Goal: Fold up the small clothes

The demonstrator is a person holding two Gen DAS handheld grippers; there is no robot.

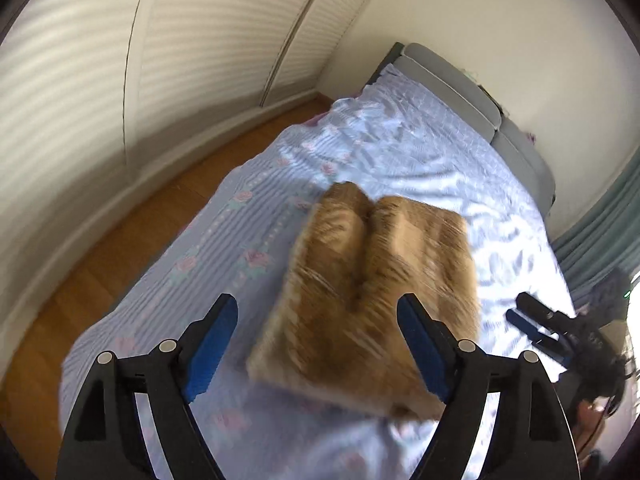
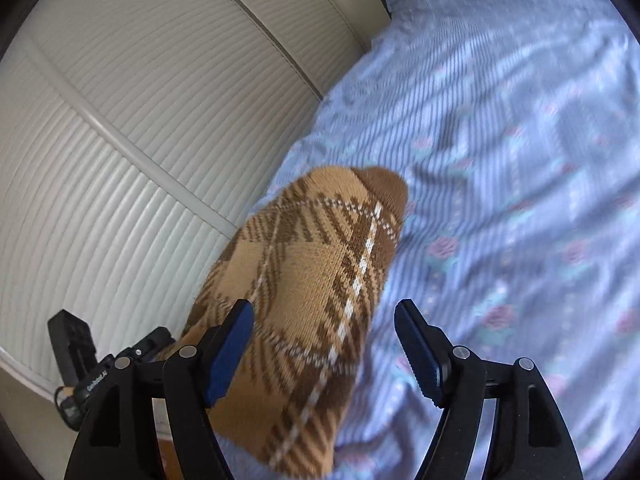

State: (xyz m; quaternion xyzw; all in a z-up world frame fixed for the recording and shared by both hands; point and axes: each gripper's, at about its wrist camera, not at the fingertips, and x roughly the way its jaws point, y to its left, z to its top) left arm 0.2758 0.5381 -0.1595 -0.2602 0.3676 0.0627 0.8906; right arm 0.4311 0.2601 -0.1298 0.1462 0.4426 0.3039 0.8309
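Observation:
A tan and brown plaid knitted garment (image 1: 372,292) lies folded on the bed, blurred in the left wrist view. My left gripper (image 1: 318,320) is open above its near part, holding nothing. In the right wrist view the same plaid garment (image 2: 304,292) fills the lower middle, its darker brown end pointing away. My right gripper (image 2: 324,322) is open over it, with the left finger (image 2: 230,354) in front of the cloth and the right finger (image 2: 420,354) over the sheet. The right gripper also shows in the left wrist view (image 1: 536,324) at the right.
The bed (image 1: 400,148) has a pale blue striped sheet with pink flowers. White slatted wardrobe doors (image 1: 100,80) and a strip of wooden floor (image 1: 120,232) run along its left side. A grey headboard (image 1: 460,92) stands at the far end.

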